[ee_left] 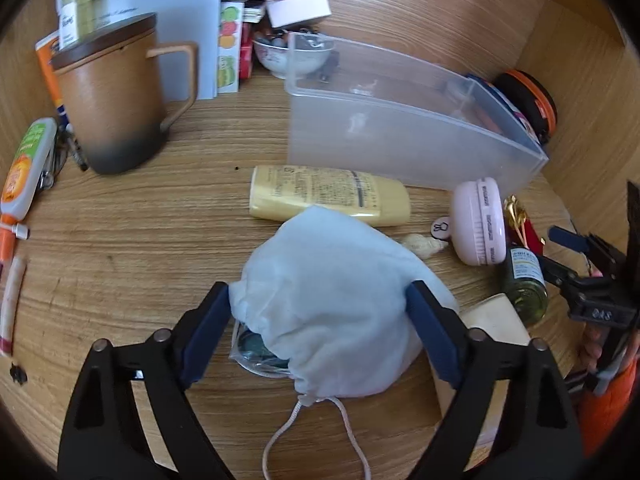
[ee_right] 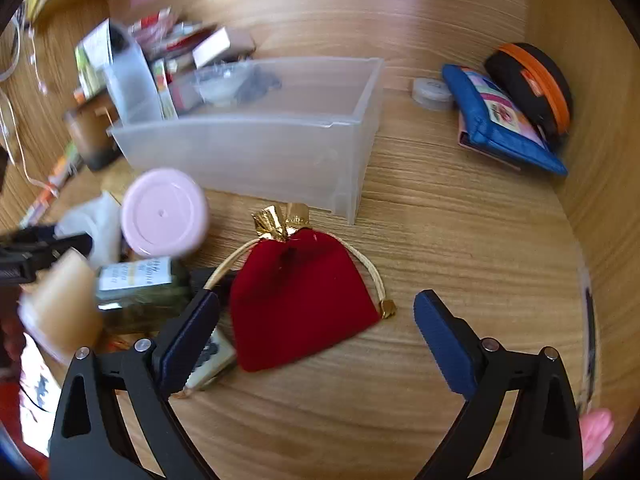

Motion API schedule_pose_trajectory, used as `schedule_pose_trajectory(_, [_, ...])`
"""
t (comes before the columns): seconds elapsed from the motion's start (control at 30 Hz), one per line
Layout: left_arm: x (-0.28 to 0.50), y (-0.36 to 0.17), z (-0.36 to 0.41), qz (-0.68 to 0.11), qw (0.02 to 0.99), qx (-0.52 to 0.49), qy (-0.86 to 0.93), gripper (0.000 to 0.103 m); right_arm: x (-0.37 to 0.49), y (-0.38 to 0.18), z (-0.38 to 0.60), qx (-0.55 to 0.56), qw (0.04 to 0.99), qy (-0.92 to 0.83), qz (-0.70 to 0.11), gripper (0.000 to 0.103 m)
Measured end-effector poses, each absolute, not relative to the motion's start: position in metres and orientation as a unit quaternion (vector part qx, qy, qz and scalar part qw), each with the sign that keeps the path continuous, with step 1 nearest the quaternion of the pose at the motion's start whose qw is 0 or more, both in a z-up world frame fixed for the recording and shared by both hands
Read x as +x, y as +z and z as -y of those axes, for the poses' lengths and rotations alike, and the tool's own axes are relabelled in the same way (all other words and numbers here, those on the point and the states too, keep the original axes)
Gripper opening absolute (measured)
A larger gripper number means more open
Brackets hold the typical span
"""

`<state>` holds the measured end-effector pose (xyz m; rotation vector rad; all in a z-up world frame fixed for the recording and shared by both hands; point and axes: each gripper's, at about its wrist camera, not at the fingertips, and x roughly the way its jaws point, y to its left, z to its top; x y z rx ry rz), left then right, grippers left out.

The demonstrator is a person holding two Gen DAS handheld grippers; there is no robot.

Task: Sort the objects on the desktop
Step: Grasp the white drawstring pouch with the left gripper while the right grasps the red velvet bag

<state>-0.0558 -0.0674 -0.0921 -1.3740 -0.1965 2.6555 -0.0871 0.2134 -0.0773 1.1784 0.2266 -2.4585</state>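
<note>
A: Left hand-held gripper [ee_left: 320, 296]?

B: Both blue pads press the sides of one white drawstring pouch [ee_left: 332, 300] resting on the wooden surface [ee_left: 132, 240]; it is clamped on it. A clear-wrapped dark item peeks from under the pouch.

A: Right hand-held gripper [ee_right: 316, 312]?

B: Spread wide, holding nothing. One red velvet pouch [ee_right: 300, 304] with a gold top lies between its fingers, just beside the left pad.

A: Surroundings?

B: One yellow tube [ee_left: 328, 196] lies just beyond the white pouch. One pink round case [ee_left: 480, 220] and one green bottle [ee_left: 524, 284] crowd the right. One translucent bin [ee_left: 400, 136] stands behind. One brown lidded mug [ee_left: 116, 100] sits far left.
</note>
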Motion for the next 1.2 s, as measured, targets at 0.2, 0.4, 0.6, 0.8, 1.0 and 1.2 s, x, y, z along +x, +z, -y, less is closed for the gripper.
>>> schedule_pose_trajectory(0.2, [-0.057, -0.090, 0.062, 0.063, 0.096, -0.460, 0.881, 0.071, -0.100, -0.084, -0.205, 0.440, 0.203, -0.868, -0.110, 0.070])
schedule_pose_trajectory(0.4, [-0.061, -0.085, 0.057, 0.044, 0.108, -0.452, 0.884, 0.058, -0.101, -0.085, -0.201, 0.435, 0.204, -0.870, -0.109, 0.044])
schedule_pose_trajectory(0.6, [-0.058, -0.075, 0.055, 0.026, 0.105, -0.437, 0.893, 0.044, -0.096, -0.079, -0.203, 0.420, 0.199, -0.879, -0.107, 0.032])
schedule_pose_trajectory(0.8, [-0.054, -0.059, 0.055, 0.019, 0.100, -0.419, 0.902, 0.037, -0.088, -0.062, -0.210, 0.395, 0.196, -0.892, -0.099, 0.031])
schedule_pose_trajectory(1.0, [-0.048, -0.043, 0.053, 0.015, 0.094, -0.399, 0.912, 0.034, -0.079, -0.042, -0.212, 0.373, 0.204, -0.901, -0.083, 0.031])
schedule_pose_trajectory(1.2, [-0.038, -0.014, 0.054, 0.007, 0.084, -0.363, 0.928, 0.033, -0.072, -0.029, -0.211, 0.359, 0.218, -0.905, -0.065, 0.031])
